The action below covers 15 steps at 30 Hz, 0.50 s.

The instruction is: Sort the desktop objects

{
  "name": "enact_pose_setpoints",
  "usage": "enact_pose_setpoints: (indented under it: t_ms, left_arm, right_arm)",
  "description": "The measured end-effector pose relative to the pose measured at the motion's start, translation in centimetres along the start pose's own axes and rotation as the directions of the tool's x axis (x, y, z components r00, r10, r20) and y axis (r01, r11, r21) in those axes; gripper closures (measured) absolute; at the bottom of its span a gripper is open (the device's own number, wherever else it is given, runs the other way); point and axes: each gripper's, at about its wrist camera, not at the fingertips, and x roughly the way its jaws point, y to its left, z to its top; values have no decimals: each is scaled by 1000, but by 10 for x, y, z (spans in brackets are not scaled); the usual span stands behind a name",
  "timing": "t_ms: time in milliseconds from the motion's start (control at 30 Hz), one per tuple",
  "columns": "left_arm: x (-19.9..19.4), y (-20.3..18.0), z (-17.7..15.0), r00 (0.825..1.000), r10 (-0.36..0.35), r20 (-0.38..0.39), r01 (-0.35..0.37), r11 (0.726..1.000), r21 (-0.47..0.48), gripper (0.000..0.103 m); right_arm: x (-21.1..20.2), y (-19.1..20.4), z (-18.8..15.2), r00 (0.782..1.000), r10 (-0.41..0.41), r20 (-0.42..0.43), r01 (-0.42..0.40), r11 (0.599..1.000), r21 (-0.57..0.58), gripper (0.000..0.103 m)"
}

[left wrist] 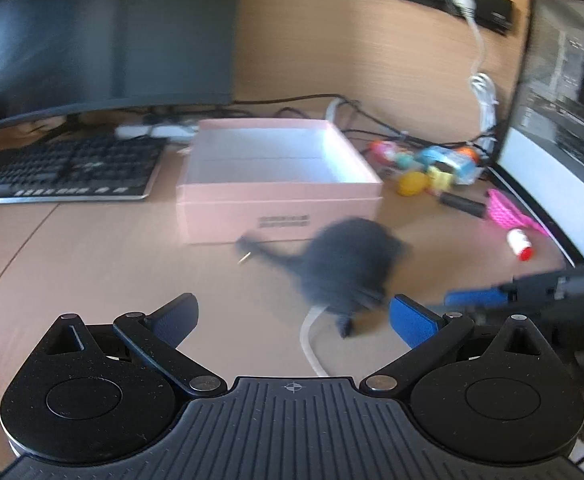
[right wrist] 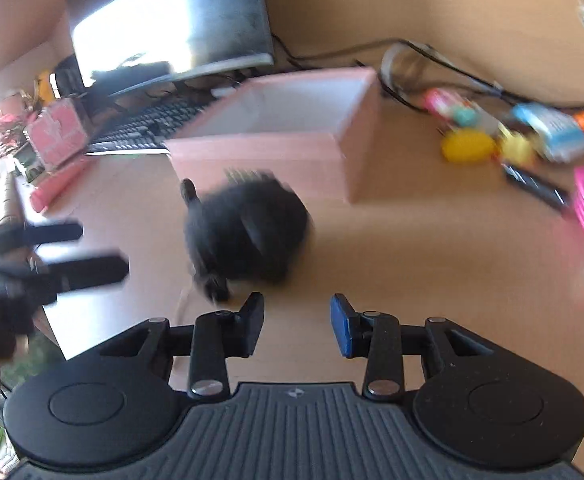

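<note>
1. We saw the black cable bundle [left wrist: 348, 270] lying on the wooden desk [left wrist: 111, 264], just in front of the pink box [left wrist: 279, 208] and a little beyond our fingertips.
2. Our left gripper [left wrist: 292, 320] stood wide open, holding nothing; the bundle lay ahead of it, toward its right finger.
3. Our right gripper [right wrist: 296, 326] had its jaws partly apart with bare desk between them; the bundle [right wrist: 247, 232] sat just ahead and to the left.
4. The pink box [right wrist: 292, 136] was open-topped, its inside looking white.
5. Motion blur smeared the bundle, so we could not make out its coils; a white cable [left wrist: 310, 344] ran from beneath it and vanished behind the left gripper's body.
6. The colourful small items [left wrist: 432, 164] beside the box were too blurred to name.
</note>
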Motion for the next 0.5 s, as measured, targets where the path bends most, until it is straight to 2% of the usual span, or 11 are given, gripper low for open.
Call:
enact_pose_setpoints:
  t_ms: [67, 100, 167, 233, 300, 333, 433, 500]
  left_arm:
    - [0, -11, 1, 1000, -11, 6, 11, 1000, 24, 0]
    - [1, -14, 2, 1000, -12, 6, 12, 1000, 27, 0]
    - [1, -18, 3, 1000, -13, 3, 13, 1000, 24, 0]
    - [-1, -19, 3, 1000, -9, 4, 9, 1000, 19, 0]
    - [-3, -20, 3, 1000, -5, 2, 5, 1000, 18, 0]
    - [-4, -21, 2, 1000, -1, 0, 1, 1000, 19, 0]
    - [-9, -17, 0, 1000, 17, -8, -17, 1000, 18, 0]
    - [-10, -14, 1, 999, 33, -15, -33, 999, 13, 0]
  right_arm:
    - [-16, -9, -9, 999, -15, 29, 15, 1000, 10, 67]
    - [-25, -15, -12, 997, -49, 56, 49, 999, 6, 67]
    - [-41, -31, -13, 977, -173, 122, 171, 985, 27, 66]
    - [-47, -54, -10, 929, -333, 163, 323, 943, 88, 64]
    - [-45, -78, -4, 881, -445, 162, 423, 893, 152, 64]
    - [-41, -90, -1, 870, -467, 155, 440, 879, 181, 64]
    - [-31, -109, 6, 867, -478, 141, 442, 868, 227, 64]
    - [-26, -112, 9, 846, -517, 129, 480, 845, 237, 64]
